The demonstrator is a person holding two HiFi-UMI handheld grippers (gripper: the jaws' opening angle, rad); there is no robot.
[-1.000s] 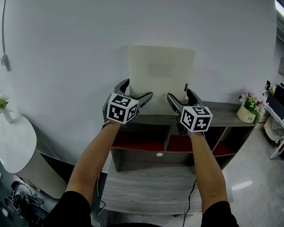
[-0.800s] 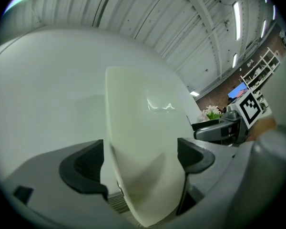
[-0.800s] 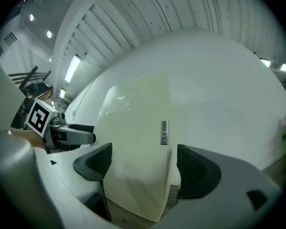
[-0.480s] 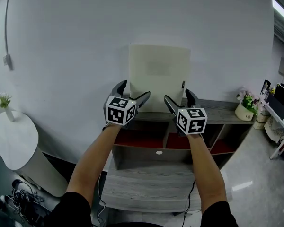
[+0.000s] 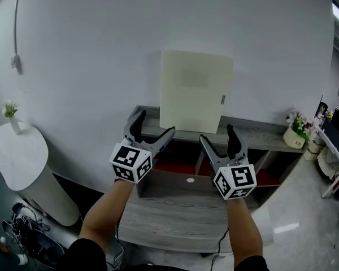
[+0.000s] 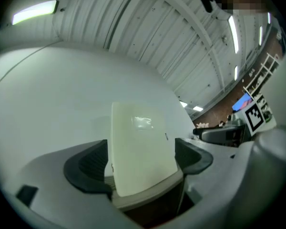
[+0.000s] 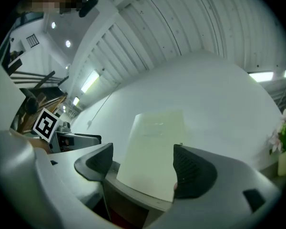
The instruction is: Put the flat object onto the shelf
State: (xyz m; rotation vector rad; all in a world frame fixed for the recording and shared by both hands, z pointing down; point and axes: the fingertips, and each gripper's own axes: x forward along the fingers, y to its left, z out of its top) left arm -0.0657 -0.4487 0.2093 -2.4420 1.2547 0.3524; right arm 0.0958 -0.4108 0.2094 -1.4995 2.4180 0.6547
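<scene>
Cream flat rectangular panel (image 5: 196, 92) leans on the white wall (image 5: 90, 49), upright atop the grey wooden shelf (image 5: 261, 135); left hand-held gripper (image 5: 155, 123) and right hand-held gripper (image 5: 217, 134), at 6 o'clock, gape empty.

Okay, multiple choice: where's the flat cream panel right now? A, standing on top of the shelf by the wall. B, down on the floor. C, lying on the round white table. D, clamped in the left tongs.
A: the flat cream panel stands upright on the shelf top by the wall, while the left tongs and right tongs are open and clear of it.
</scene>
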